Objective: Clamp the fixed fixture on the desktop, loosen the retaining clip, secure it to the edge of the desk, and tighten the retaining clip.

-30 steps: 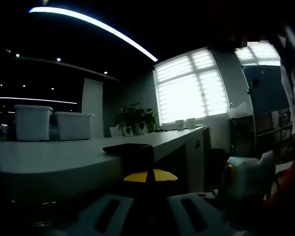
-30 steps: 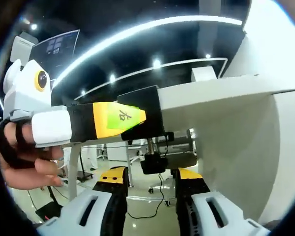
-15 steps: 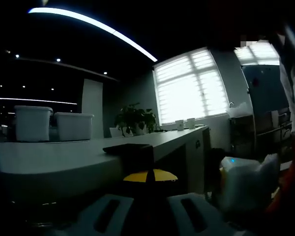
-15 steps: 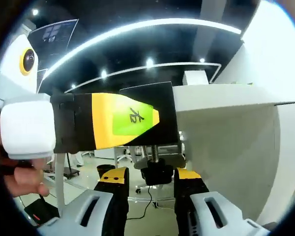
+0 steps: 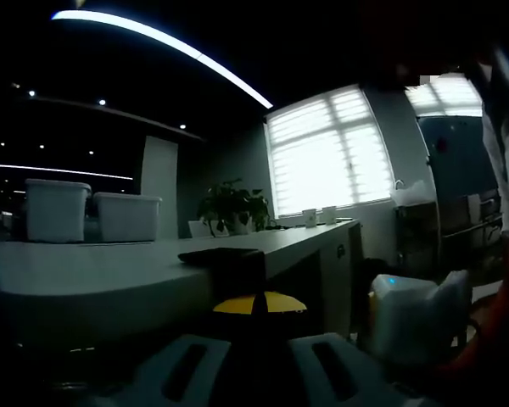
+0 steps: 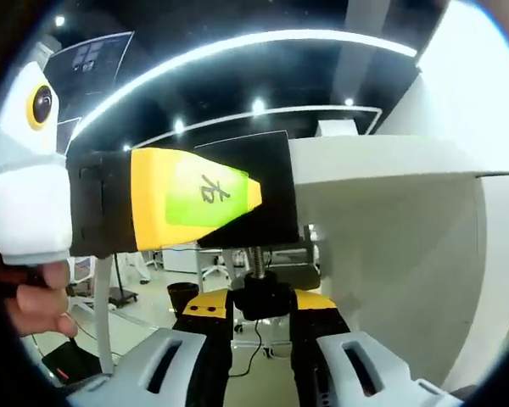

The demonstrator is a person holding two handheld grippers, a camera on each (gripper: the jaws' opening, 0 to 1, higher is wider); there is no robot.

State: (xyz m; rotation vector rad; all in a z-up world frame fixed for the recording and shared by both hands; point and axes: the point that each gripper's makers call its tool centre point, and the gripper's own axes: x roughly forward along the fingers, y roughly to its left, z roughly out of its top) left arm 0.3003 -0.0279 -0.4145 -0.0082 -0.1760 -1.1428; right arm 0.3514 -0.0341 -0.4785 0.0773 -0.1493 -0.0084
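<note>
The clamp [image 6: 254, 203] sits on the desk [image 6: 382, 161] edge. The left gripper [image 5: 256, 339] grips its black body, jaws closed. Beneath the desk, the right gripper [image 6: 261, 318] pinches the screw knob [image 6: 261, 297].

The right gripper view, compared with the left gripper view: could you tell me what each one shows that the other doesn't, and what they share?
Right gripper view: the clamp's screw knob under the desk, between the right hand-held gripper jaws, and a hand on the left hand-held gripper.

Left gripper view: two white bins, a potted plant, a bright window.

Both: the white desk and the black fixture clamped on its edge.
</note>
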